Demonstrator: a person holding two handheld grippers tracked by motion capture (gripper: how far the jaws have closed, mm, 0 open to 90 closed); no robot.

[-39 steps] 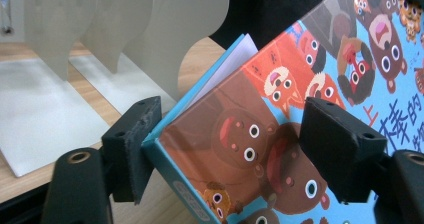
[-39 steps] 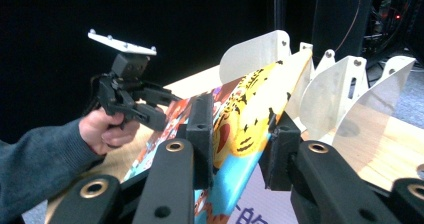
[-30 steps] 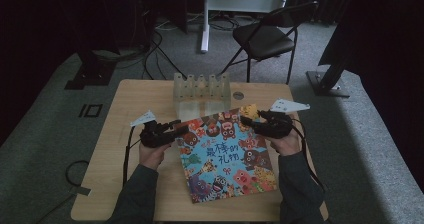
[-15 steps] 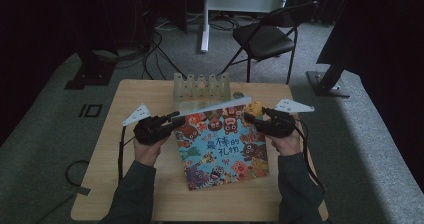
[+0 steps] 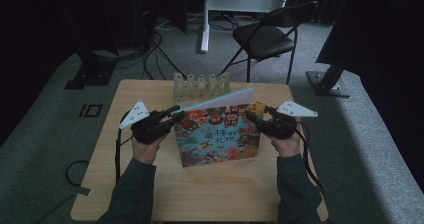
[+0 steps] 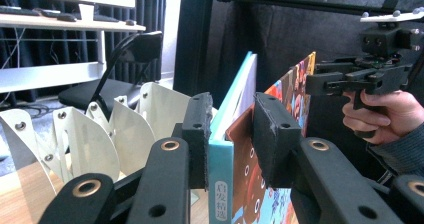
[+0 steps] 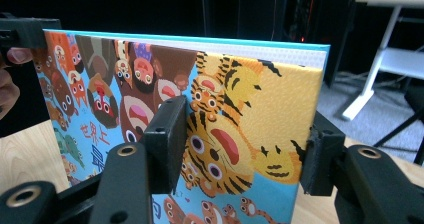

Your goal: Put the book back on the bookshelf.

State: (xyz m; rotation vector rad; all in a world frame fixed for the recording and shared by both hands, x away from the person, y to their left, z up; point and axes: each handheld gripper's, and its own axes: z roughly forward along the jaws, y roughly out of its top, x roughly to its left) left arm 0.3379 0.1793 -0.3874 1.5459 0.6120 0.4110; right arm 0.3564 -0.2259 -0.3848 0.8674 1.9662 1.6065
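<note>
High view: my left gripper (image 5: 176, 116) and right gripper (image 5: 248, 115) flank a picture book (image 5: 217, 136) raised on edge over the middle of the wooden table (image 5: 225, 194), its colourful cover facing me and tilted back. My forearms enter from the bottom edge, roughly parallel, hands level with the book's upper half, jaws pointing inward. Left gripper view: my jaws are pinched on the book's spine edge, one pad on the teal back board, the other on the cover. Right gripper view: my jaws stand spread around the book's top corner, one in front of the tiger artwork, the other just past the outer edge; whether they touch it I cannot tell. Behind the book stands a pale slotted rack (image 5: 201, 85).
</note>
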